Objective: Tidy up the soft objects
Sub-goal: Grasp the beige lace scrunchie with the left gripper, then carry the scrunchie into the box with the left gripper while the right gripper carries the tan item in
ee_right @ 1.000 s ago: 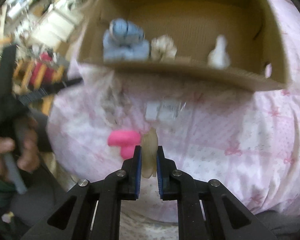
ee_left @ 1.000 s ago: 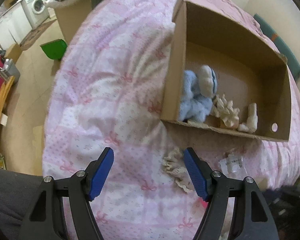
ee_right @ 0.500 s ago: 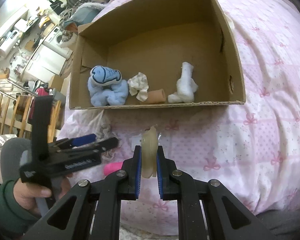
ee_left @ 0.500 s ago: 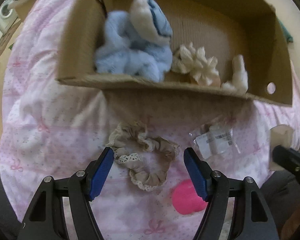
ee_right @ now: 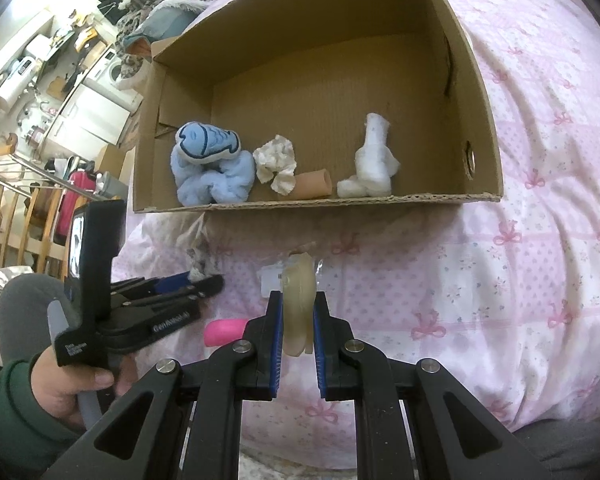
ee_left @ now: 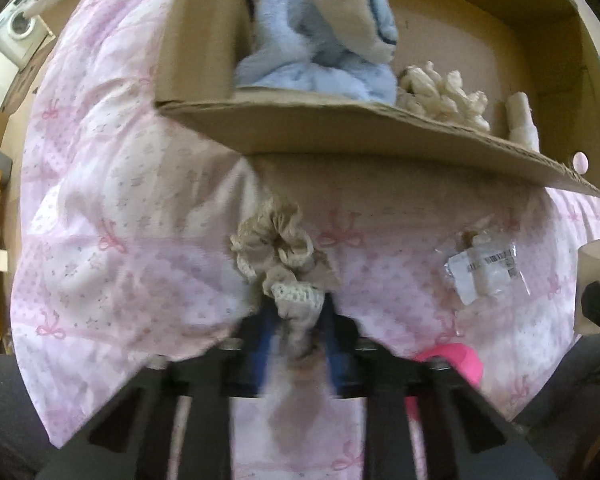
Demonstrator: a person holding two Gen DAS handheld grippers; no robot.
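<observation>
My left gripper [ee_left: 298, 316] is shut on a beige lace-edged scrunchie [ee_left: 278, 250], held just in front of the cardboard box [ee_left: 340, 128] on the pink bed. My right gripper [ee_right: 296, 316] is shut on a pale yellowish soft piece [ee_right: 298, 292], held short of the box's [ee_right: 300, 204] front wall. In the box lie a blue plush [ee_right: 210, 168], a cream scrunchie [ee_right: 278, 162], a tan tube [ee_right: 312, 184] and a white soft piece [ee_right: 374, 164]. The left gripper [ee_right: 204, 280] also shows in the right wrist view.
A pink soft piece [ee_left: 452, 364] and a clear plastic packet [ee_left: 484, 270] lie on the pink bedspread [ee_right: 540, 240] before the box. Furniture, a washing machine [ee_left: 18, 24] and clutter stand on the floor to the left of the bed.
My left gripper has closed on the beige scrunchie and lifted it toward the box. My right gripper still holds the yellowish piece and has risen slightly.
</observation>
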